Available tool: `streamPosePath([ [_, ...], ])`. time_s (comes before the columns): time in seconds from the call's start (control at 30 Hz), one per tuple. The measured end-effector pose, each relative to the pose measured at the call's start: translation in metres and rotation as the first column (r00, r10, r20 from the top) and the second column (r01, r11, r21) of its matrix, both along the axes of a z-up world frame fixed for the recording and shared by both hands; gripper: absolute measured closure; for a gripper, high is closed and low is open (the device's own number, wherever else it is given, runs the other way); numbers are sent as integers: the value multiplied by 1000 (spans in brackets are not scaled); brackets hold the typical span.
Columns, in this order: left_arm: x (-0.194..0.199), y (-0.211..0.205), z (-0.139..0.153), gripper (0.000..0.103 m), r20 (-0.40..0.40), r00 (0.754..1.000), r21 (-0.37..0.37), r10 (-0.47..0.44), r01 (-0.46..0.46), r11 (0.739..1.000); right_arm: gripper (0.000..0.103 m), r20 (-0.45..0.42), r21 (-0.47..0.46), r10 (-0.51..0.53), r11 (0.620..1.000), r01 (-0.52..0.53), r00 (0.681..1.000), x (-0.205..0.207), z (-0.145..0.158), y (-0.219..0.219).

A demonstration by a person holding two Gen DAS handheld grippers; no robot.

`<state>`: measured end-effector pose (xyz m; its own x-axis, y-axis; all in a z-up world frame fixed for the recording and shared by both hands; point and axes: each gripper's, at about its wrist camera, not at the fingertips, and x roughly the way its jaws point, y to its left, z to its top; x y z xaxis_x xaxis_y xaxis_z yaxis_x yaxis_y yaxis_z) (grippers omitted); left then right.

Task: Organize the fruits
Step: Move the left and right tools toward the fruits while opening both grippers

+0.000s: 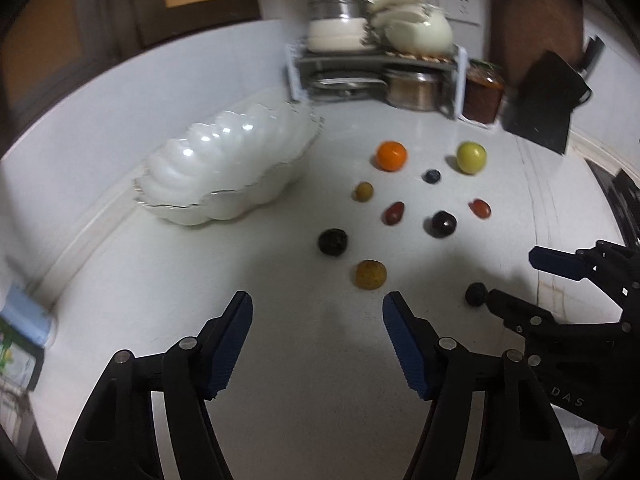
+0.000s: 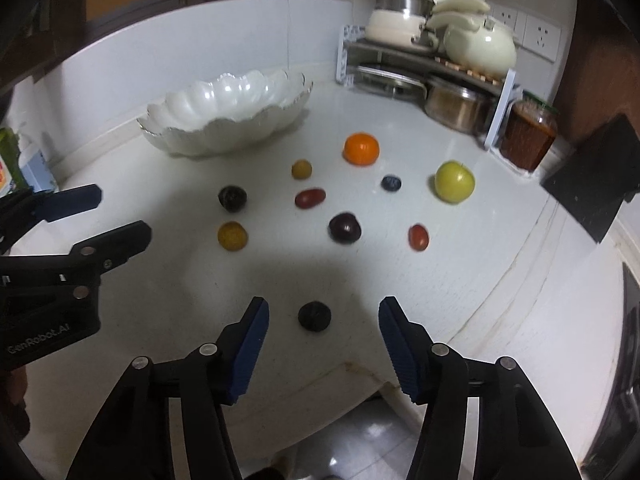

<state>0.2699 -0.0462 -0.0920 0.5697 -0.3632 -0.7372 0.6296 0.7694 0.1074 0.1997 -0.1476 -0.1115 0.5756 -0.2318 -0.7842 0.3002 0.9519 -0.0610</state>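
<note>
Nothing has been gathered: the scalloped white bowl stands empty toward the desk's far left edge by the wall, and all the fruit lies loose on the white desk.

Right gripper: released, jaws apart and holding nothing. A small dark fruit sits between its blue pads, close to the near edge, touching neither pad. Left gripper: likewise released and empty, with the yellow-brown fruit just ahead of its tips, slightly toward the right pad.

Judgement on the step in hand: each gripper appears lined up for a first pick.
- Right: centre the dark fruit between the pads before clamping; it is round and may roll toward the near edge if nudged from one side.
- Left: shift slightly right and forward so the fruit lies squarely between the pads.
- Clamp gently; soft fruit will bruise.
- The two grippers work close together; lift one at a time toward the bowl.
</note>
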Motion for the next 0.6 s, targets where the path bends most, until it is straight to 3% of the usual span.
streamPosePath([
  [0.2, 13, -14, -15, 39, -29, 996, -1, -83, 83, 997, 46, -23, 26, -26, 999, 26, 999, 6, -14, -2],
  [0.27, 18, -19, -19, 39, -38, 994, -2, -103, 103, 995, 57, -28, 33, -29, 999, 30, 999, 8, -18, -3],
  [0.47, 25, -32, -32, 43, -71, 987, -9, -147, 147, 989, 57, -36, 31, -51, 998, 52, 998, 11, -27, -5],
  [0.6, 28, -38, -38, 45, -86, 983, -15, -161, 160, 987, 63, -44, 39, -52, 998, 53, 998, 14, -33, -5],
])
